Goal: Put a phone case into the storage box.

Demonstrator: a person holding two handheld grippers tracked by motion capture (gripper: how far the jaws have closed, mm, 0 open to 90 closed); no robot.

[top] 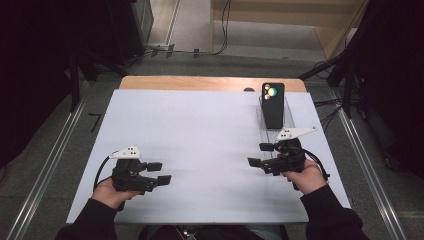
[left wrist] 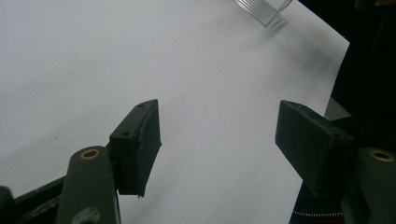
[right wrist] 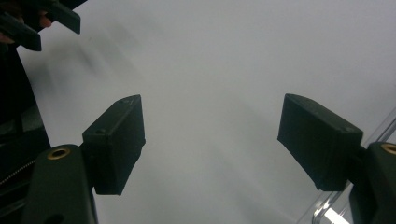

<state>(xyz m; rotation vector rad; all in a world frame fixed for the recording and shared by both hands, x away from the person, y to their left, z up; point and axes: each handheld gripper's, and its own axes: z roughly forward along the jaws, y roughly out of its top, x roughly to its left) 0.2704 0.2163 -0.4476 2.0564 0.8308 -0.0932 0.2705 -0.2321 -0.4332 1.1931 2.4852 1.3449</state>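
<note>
Phone left standing in its clear stand, both hands drawn near.
Phone [top: 273, 105] stood upright at the worktop's [top: 200, 150] far right; both grippers [top: 156, 174] [top: 261, 154] were open and empty, probably resting before reaching.

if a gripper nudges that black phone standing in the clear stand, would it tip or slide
The phone stands upright and tall in the clear stand, so a push near its top would probably tip it. Its back looks smooth and glossy, so the jaws might slip. It is likely stiff.
</note>
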